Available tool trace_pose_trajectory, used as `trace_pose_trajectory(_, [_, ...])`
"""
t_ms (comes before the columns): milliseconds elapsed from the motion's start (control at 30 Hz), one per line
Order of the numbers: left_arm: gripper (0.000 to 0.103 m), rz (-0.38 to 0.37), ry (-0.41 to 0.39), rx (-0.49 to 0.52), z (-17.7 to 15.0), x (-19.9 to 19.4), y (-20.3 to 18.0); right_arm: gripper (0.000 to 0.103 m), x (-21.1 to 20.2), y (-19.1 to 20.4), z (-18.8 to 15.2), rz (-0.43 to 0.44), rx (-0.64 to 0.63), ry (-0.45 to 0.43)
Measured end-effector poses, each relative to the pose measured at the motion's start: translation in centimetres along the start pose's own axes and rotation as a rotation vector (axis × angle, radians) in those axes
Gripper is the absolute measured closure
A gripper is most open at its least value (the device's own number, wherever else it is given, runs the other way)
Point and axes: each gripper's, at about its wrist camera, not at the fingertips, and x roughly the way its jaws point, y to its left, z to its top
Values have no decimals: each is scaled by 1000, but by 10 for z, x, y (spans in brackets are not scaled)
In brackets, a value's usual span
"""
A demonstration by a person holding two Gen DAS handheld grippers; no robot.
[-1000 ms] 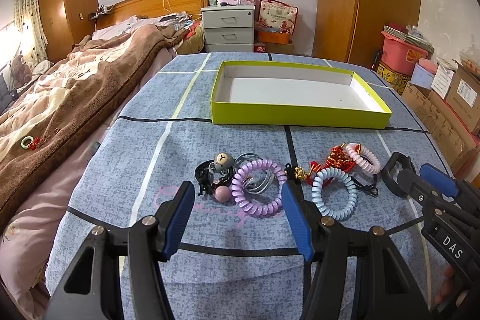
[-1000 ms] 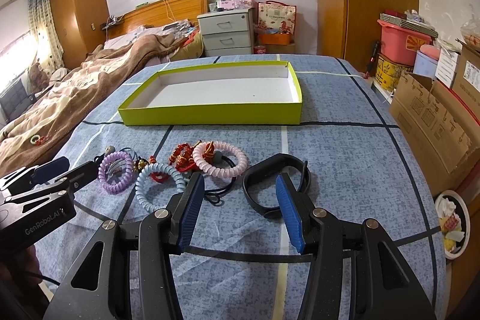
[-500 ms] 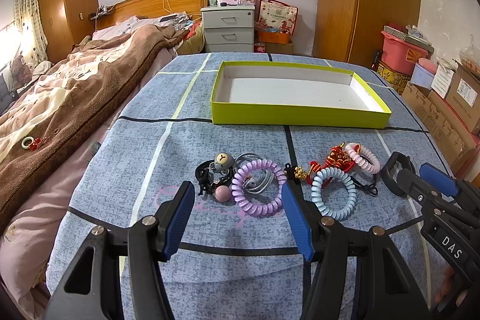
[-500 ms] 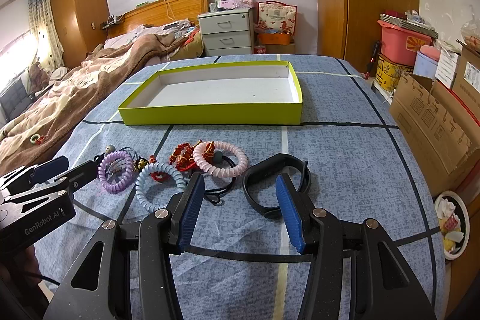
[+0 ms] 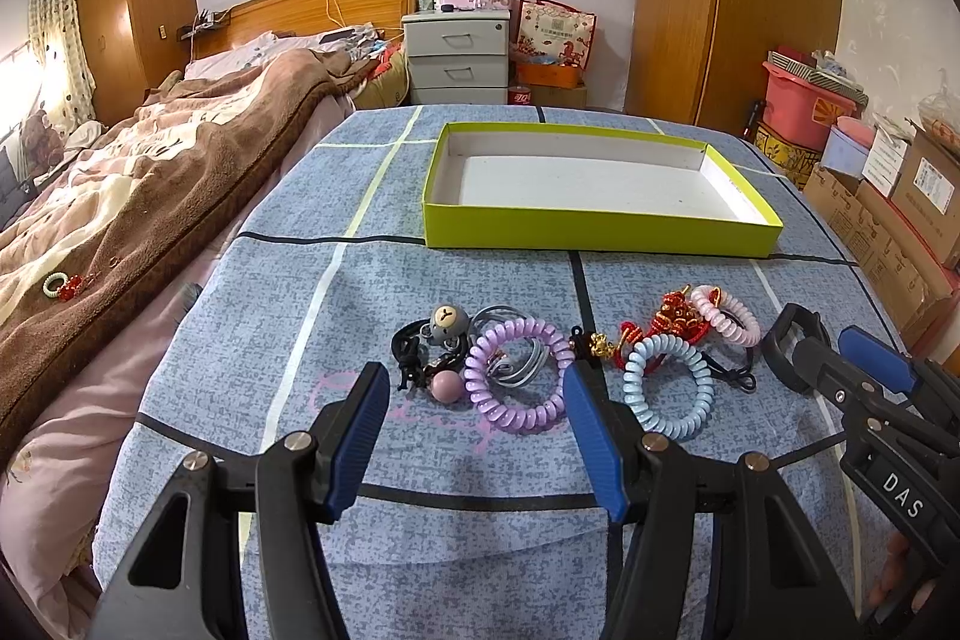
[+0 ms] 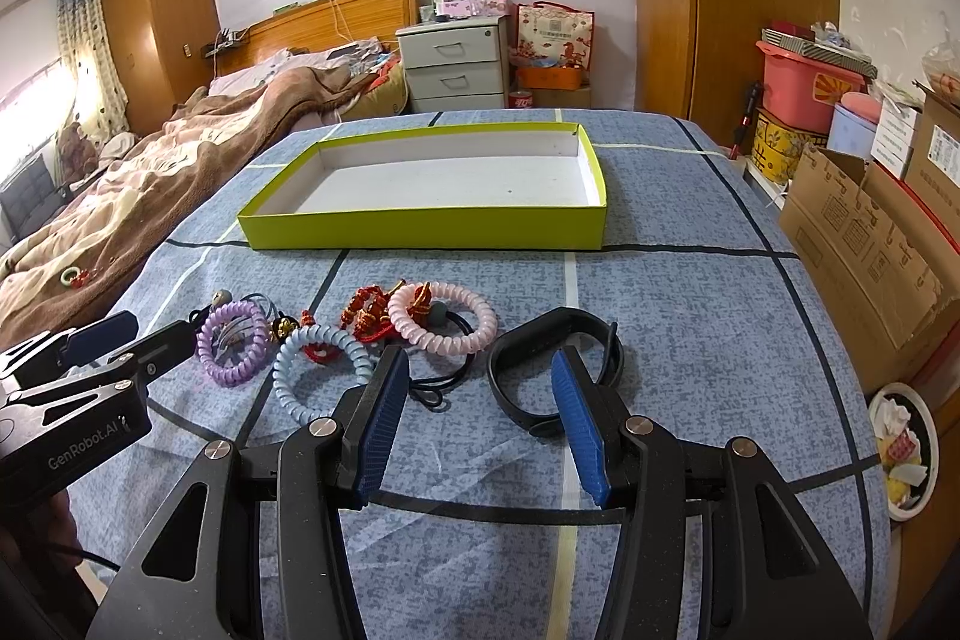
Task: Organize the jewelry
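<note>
Nothing has changed over the last second: both my hands sit where they were, same tilt, same gap, and every piece on the cloth lies exactly as before. So no progress on the task yet; I read this as the pause before the first pick.

My left gripper [image 5: 471,445] at the bottom of the left wrist view is wide open, holding nothing. The purple coil band [image 5: 519,375] lies just ahead, framed between the two blue pads but not touched. Left of it a tangle of black ties with a bear-face bead [image 5: 449,321] and a pink bead [image 5: 447,387]. Right of it the blue coil band [image 5: 669,387], then red knotted charms [image 5: 672,319] and the pink coil band [image 5: 726,316], overlapping each other.

My right gripper [image 6: 477,412] at the bottom centre of the right wrist view is also wide open and empty. The black wristband [image 6: 555,370] lies right past the right pad [image 6: 579,430], which partly covers it in the frame; contact cannot be told, but no pinch.

The green tray [image 6: 420,231], upper centre in both views, has a bare white floor, nothing in it. It sits well apart from the jewelry row, farther up the blue checked bedcover [image 6: 690,328].

All pieces left to move. Likely next: close on the purple band or the wristband, then carry it to the tray. The tangled ties and charms may drag neighbours along.
</note>
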Motion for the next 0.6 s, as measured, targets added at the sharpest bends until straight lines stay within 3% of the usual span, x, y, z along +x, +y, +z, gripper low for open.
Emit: trace_pose_trajectory(600, [41,5,4,-2,1,1,3,52,-1,6,3,1,-10,1])
